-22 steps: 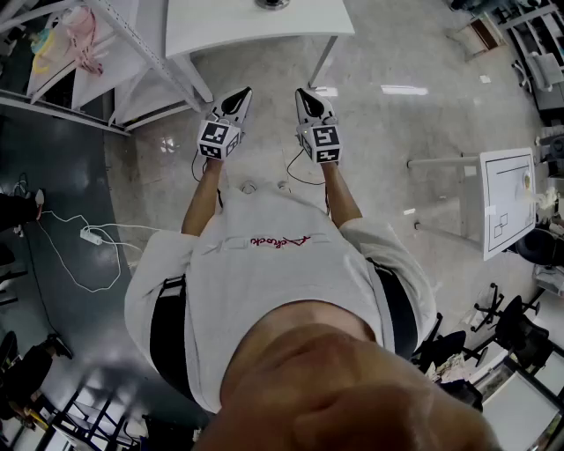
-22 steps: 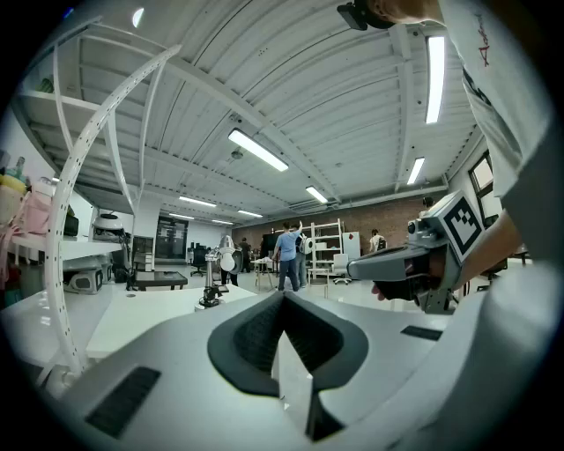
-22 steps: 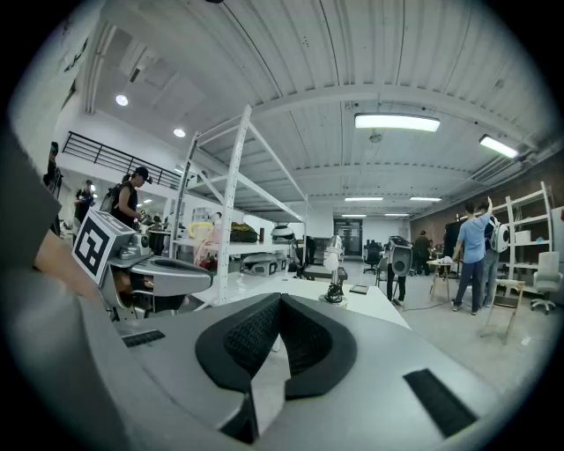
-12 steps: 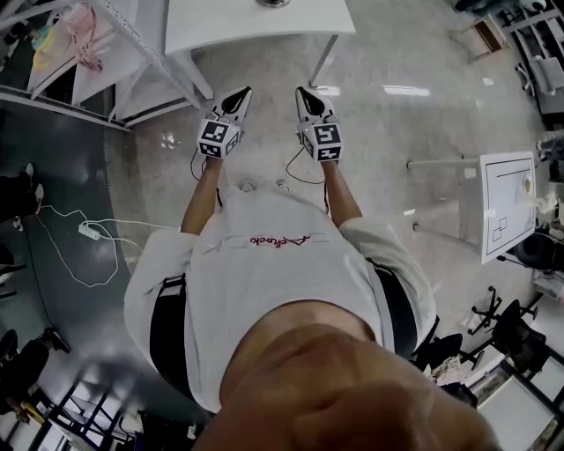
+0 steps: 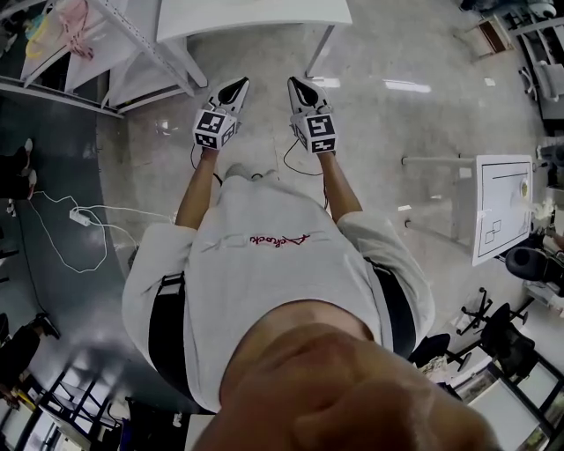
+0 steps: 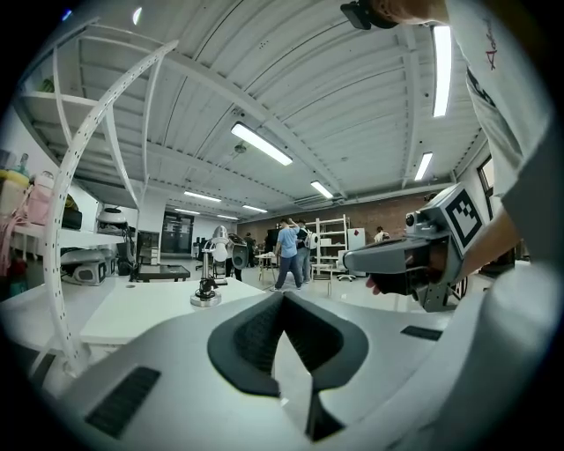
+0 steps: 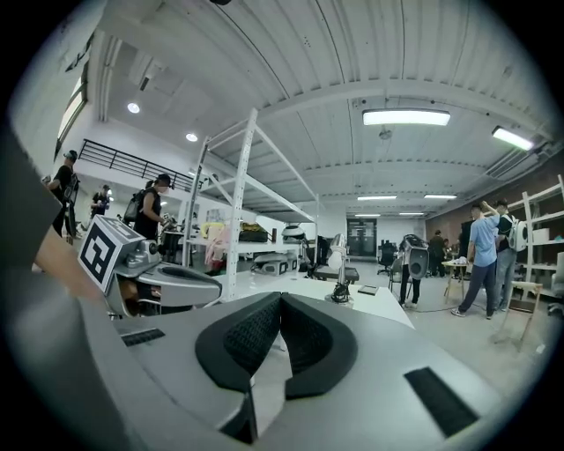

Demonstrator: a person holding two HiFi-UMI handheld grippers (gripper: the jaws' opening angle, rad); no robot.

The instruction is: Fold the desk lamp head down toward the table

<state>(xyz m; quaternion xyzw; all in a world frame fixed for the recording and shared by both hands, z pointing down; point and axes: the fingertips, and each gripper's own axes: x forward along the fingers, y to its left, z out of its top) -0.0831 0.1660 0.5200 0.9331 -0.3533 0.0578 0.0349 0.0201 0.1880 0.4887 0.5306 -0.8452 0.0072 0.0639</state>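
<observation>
The desk lamp [image 6: 209, 280] stands far back on a flat white table [image 5: 256, 12], well apart from both grippers. It is small and upright, with a shiny round base, a thin stem and a rounded pale head. In the right gripper view the lamp [image 7: 340, 269] shows just right of the jaw tips, with the table's bare top in front of it. A shelf rack [image 6: 84, 167] of white perforated metal posts rises at the table's left, its shelves crowded with soft pink and yellow things. The left gripper [image 5: 238, 85] and right gripper [image 5: 296, 83] are held side by side over the glossy, speckled pale floor [image 5: 388, 53], short of the table's near edge, each pointing roughly level. Both have their jaws pressed together with nothing between them; the dark ribbed pads [image 6: 251, 333] meet at the tips inside smooth grey shells. On the floor to the left lies a white cable [image 5: 62, 255] with a power strip [image 5: 80, 217]. Far across the hall people [image 6: 287, 254] stand near more shelving, and black chairs [image 5: 507, 339] sit at the right.
</observation>
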